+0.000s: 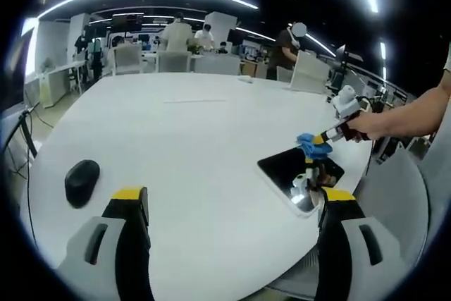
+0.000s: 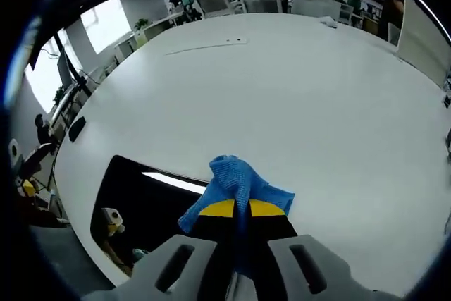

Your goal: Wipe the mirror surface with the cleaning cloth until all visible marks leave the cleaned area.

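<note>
My right gripper jaws pinch the cloth; I press it flat across the mirror, left gripper jaws wide, empty.

Each tool – grey body, black jaws (yellow-banded tips); right tool matches.

Dark rectangular mirror lies flat at the white table's near right edge; bunched blue cloth rests on its far edge
</note>
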A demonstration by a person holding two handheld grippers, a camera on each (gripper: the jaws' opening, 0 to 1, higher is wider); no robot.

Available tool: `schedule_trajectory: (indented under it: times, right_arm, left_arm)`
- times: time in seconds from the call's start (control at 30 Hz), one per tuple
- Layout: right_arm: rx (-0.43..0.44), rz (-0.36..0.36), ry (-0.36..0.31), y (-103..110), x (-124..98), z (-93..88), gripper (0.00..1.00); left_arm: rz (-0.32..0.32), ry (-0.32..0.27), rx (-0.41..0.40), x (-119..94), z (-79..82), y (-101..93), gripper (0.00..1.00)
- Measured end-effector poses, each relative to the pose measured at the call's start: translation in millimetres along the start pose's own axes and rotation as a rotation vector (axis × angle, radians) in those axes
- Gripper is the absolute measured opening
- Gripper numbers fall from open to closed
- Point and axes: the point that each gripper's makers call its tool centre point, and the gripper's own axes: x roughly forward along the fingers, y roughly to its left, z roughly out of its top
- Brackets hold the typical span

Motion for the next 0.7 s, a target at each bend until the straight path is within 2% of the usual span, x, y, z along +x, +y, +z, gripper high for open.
schedule_trajectory:
  times: [0.07, 0.3, 0.7]
  right_arm:
    - [0.032, 0.002, 0.006, 0.2, -0.3, -0.4, 0.00]
    - [0.031, 0.006, 0.019, 6.8, 0.3, -0.4, 0.00]
    - [0.043, 0.039, 0.036, 40.5, 8.6, 5.0, 0.00]
  left_arm:
    - [-0.002, 0.002, 0.002, 0.6, 0.9, -3.3, 0.99]
    - [-0.012, 0.000, 0.003, 3.9, 2.5, -6.5, 0.99]
    - [-0.014, 0.003, 0.002, 3.9, -0.3, 0.2, 0.99]
